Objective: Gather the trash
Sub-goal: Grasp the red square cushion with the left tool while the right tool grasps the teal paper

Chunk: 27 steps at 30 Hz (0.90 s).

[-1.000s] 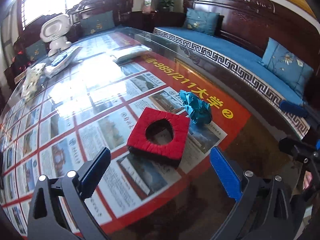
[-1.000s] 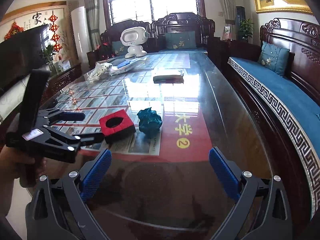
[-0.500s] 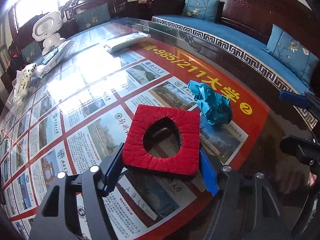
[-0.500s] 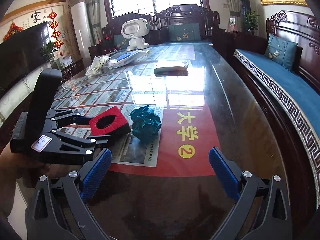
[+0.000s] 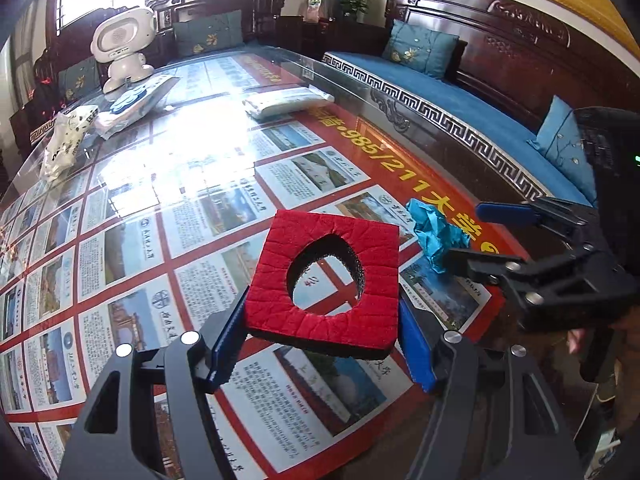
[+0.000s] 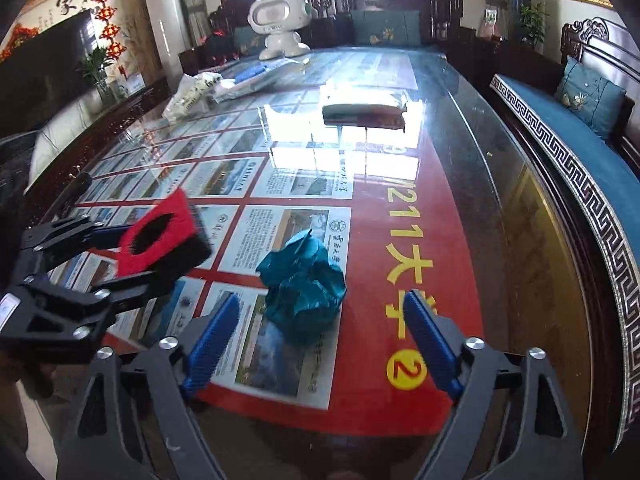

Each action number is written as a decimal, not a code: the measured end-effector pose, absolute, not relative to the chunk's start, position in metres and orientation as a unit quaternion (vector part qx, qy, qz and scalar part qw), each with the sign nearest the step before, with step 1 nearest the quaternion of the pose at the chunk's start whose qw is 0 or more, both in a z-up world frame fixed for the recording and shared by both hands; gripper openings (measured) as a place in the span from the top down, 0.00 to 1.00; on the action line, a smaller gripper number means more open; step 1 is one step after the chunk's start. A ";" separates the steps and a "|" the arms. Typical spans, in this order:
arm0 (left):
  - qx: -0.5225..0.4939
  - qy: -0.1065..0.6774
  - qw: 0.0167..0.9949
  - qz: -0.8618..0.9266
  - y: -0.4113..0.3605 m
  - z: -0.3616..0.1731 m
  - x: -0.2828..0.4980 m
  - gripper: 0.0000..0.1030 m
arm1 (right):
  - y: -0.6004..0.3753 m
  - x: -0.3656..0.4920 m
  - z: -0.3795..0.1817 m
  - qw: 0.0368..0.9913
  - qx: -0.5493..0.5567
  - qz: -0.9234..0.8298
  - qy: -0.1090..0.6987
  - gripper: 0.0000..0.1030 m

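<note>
Left wrist view: the left gripper (image 5: 320, 344) clamps the red pad (image 5: 324, 276), lifted off the table (image 5: 472, 160). Right gripper (image 6: 320, 340), jaws half-closing but touching nothing, straddles the teal wad (image 6: 304, 284) lying near; next, likely, squeeze it.

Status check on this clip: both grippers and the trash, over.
Left gripper shut on red foam square with hole, lifted. Right gripper open, closing around crumpled teal paper ball. Nothing in the way.
</note>
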<state>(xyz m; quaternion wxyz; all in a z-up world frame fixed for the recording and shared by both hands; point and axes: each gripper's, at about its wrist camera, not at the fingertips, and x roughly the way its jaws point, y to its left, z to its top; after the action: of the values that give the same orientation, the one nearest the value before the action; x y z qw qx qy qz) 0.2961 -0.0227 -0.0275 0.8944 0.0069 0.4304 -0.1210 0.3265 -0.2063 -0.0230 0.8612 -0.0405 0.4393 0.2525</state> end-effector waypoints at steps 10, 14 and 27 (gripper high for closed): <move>0.009 0.428 0.894 -0.130 -0.022 -0.026 0.289 0.34 | -0.199 0.324 -0.029 0.859 -0.057 0.258 0.439 0.58; 0.009 0.421 0.896 -0.138 -0.026 -0.020 0.279 0.34 | -0.208 0.306 -0.021 0.864 -0.050 0.269 0.422 0.58; 0.022 0.395 0.903 -0.166 -0.044 0.005 0.174 0.34 | -0.221 0.160 0.027 0.873 -0.091 0.315 0.362 0.57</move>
<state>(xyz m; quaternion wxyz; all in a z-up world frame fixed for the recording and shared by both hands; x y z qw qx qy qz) 0.1742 -0.0438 0.0054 0.9034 0.0222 0.3948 -0.1660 0.1601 -0.2215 0.0267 0.8725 -0.0909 0.3622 0.3150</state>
